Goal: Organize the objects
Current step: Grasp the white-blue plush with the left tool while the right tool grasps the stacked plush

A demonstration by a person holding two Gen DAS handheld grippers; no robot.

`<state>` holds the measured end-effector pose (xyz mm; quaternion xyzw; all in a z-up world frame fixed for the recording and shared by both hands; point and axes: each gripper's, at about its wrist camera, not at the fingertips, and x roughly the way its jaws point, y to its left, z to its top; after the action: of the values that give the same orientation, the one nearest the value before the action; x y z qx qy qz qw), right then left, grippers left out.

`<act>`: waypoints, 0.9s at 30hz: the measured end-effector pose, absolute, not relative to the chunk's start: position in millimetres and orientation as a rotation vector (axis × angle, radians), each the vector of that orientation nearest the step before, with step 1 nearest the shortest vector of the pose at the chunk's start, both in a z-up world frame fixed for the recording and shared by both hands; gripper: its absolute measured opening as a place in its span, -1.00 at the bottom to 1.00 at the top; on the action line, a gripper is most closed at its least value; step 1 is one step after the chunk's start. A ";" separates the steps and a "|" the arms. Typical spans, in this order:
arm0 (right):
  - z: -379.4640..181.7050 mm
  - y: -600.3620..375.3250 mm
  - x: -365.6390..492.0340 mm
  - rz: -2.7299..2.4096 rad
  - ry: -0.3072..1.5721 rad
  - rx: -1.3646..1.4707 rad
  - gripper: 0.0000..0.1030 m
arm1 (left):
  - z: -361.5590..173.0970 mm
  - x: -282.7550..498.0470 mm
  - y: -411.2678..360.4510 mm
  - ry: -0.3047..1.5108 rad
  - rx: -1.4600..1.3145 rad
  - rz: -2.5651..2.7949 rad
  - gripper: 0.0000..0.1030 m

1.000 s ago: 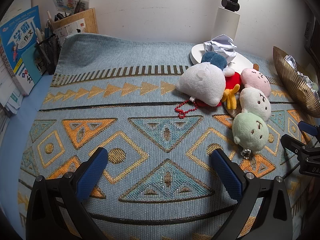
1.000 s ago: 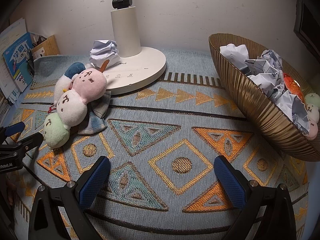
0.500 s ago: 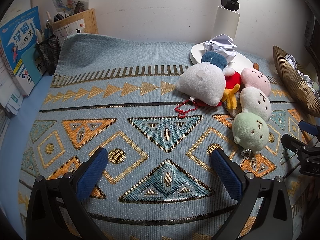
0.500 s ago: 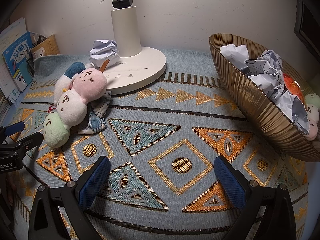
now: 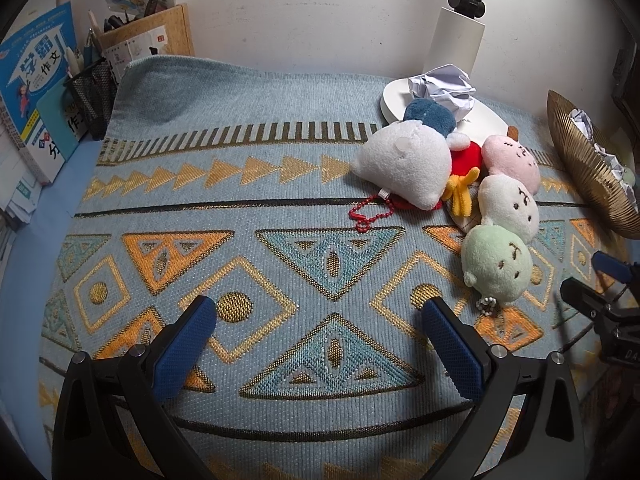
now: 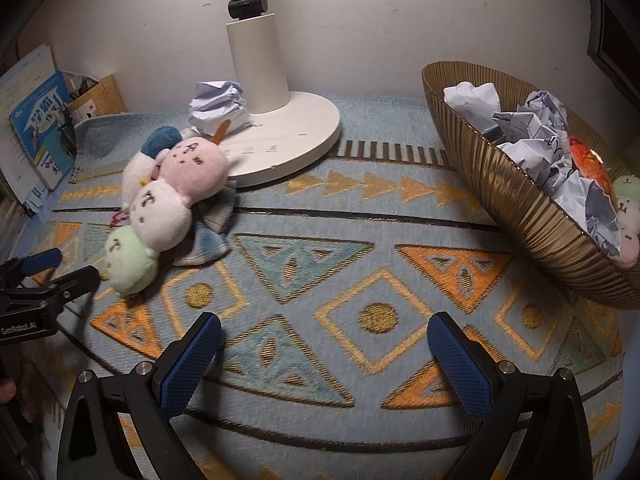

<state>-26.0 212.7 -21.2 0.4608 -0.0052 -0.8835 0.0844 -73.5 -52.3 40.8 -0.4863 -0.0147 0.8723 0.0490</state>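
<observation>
Over the patterned cloth [image 5: 224, 200] on the tabletop we see both tools spread wide, nothing held. Left tool [image 5: 320, 322] hovers over the cloth's centre; right tool [image 6: 324, 336] sits further right, its tips showing at the left view's right edge, and the left tool shows at the right view's left edge with "GenRobot.AI" on its body, small but readable.

Plush pile lies just ahead-right of the left tool: green plush [image 5: 496, 266], cream plush [image 5: 508, 208] and pink plush [image 5: 510, 158] in a touching row, beside a white plush [image 5: 404, 162] with blue cap. A red plush [image 5: 466, 158] is mostly hidden between them; we can't tell its shape. Red bead chain [image 5: 366, 214] trails from the white one. A checked cloth piece [image 6: 210, 240] pokes out underneath, mostly covered.

Crumpled paper [image 6: 216, 100] rests on the lamp base [image 6: 288, 148]; print on the base is too small to read. Lamp top is cut off.

Gold ribbed bowl [image 6: 520, 208], tilted, at far right holds paper balls, something orange and small plushies, partly hidden and cut by the frame.

Far left: blue book [image 5: 30, 80] with Chinese title "学霸作文", mesh pen holder [image 5: 94, 98], wooden box [image 5: 148, 42]; other labels unreadable.
</observation>
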 end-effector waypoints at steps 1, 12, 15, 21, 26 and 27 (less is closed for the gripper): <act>-17.3 209.8 -21.1 -2.602 -0.060 1.336 1.00 | 45.9 -71.7 -57.1 -0.094 -1.455 2.634 0.99; -13.1 100.6 -26.6 -2.608 0.187 1.139 1.00 | 61.4 -136.0 -90.8 -0.452 -1.318 2.547 0.99; -17.9 109.0 -44.0 -2.566 0.028 1.157 0.94 | 50.7 -159.9 -65.5 -0.362 -1.291 2.521 0.99; -20.4 120.0 -53.0 -2.547 -0.006 1.194 0.20 | 39.9 -183.2 -42.4 -0.195 -1.284 2.520 1.00; -16.9 142.8 -41.8 -2.516 -0.096 1.206 0.19 | 35.6 -183.0 -21.3 -0.025 -1.272 2.488 0.92; -14.9 148.8 -37.3 -2.515 -0.118 1.205 0.19 | 35.3 -179.1 -15.0 0.034 -1.267 2.502 0.87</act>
<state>-37.3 148.8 -14.9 0.4252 -0.0415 -0.8873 0.1740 -179.1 -15.0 35.3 -0.4452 0.0121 0.8795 0.1678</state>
